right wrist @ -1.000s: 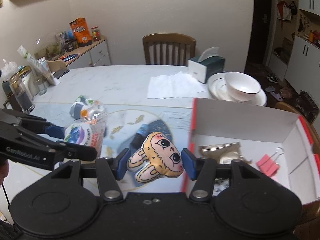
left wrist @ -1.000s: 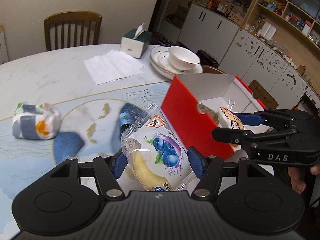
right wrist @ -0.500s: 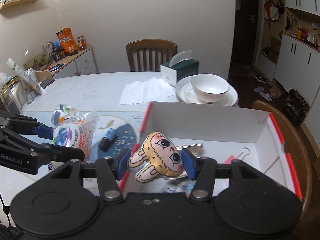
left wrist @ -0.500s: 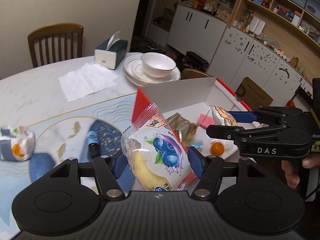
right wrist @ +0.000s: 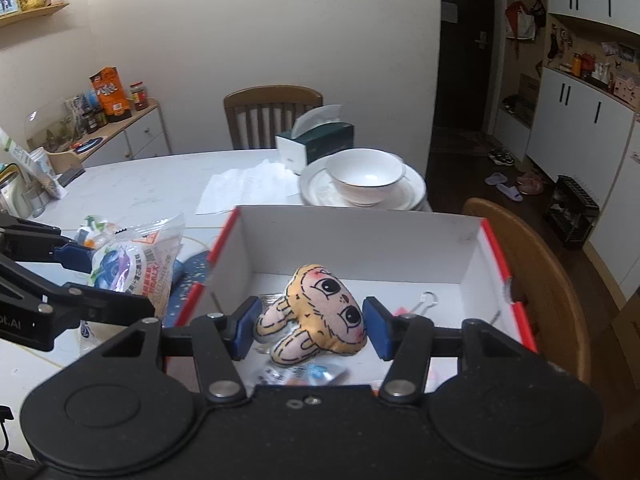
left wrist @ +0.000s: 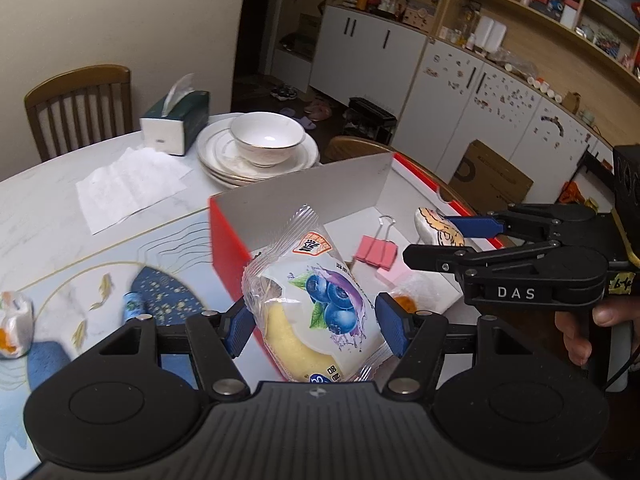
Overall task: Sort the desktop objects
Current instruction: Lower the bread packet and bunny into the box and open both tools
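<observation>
My left gripper (left wrist: 314,326) is shut on a clear snack packet (left wrist: 316,308) printed with blueberries, held over the near left wall of the red-and-white box (left wrist: 228,248). My right gripper (right wrist: 310,326) is shut on a tan plush head toy (right wrist: 316,316) and hangs over the box's inside (right wrist: 360,248). In the left wrist view the right gripper (left wrist: 472,240) with the toy (left wrist: 434,226) shows at the right. In the right wrist view the left gripper (right wrist: 92,276) with the packet (right wrist: 136,264) shows at the left. Pink binder clips (left wrist: 374,250) and a small orange item (left wrist: 404,304) lie in the box.
A bowl on stacked plates (left wrist: 266,144), a tissue box (left wrist: 176,120) and a paper sheet (left wrist: 128,184) sit behind the box. A small blue bottle (left wrist: 134,304) and a wrapped bundle (left wrist: 14,320) lie on the blue mat at left. Chairs (right wrist: 272,116) stand around the table.
Both grippers have travelled sideways from over the mat to over the box, each keeping its load. The box now fills the middle of both views.
</observation>
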`<state>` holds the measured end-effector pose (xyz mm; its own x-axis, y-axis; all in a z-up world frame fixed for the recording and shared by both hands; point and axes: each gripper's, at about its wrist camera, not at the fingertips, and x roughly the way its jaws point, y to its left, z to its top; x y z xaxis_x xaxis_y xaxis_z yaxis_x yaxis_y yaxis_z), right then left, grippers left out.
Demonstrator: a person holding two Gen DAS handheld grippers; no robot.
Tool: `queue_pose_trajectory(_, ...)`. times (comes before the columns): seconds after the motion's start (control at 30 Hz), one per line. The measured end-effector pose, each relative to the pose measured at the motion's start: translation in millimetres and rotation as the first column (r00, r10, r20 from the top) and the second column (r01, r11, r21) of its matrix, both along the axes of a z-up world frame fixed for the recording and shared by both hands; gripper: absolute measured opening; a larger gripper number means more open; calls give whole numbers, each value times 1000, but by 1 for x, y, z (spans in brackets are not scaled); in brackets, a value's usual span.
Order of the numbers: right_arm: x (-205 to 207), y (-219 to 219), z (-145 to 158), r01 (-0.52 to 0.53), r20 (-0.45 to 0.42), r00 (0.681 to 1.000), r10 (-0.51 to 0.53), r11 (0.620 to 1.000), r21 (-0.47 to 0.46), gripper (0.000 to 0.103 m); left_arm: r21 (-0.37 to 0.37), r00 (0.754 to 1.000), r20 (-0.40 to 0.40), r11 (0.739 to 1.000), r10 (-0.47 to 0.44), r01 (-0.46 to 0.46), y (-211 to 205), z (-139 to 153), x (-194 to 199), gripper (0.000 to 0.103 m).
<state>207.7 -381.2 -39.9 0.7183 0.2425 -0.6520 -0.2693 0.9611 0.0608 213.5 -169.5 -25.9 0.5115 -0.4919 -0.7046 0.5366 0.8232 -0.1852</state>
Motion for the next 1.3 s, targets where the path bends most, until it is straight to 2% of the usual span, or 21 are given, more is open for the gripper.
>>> queue_pose_trajectory(0.27, 8, -30, -13, 46, -21, 999, -47, 998, -41, 54, 38, 997, 4, 997, -72, 72, -42, -9, 12, 64)
queue_pose_trajectory(0.63, 28, -47, -41, 48, -74, 996, -55, 995, -92, 54, 135, 990, -34, 981, -135, 139, -83, -40, 38, 64)
queue_pose_trajectory(1.3, 69, -42, -72, -33, -179, 984, 9, 991, -129, 54, 244, 984, -108, 956, -141, 164, -100, -79, 63, 64)
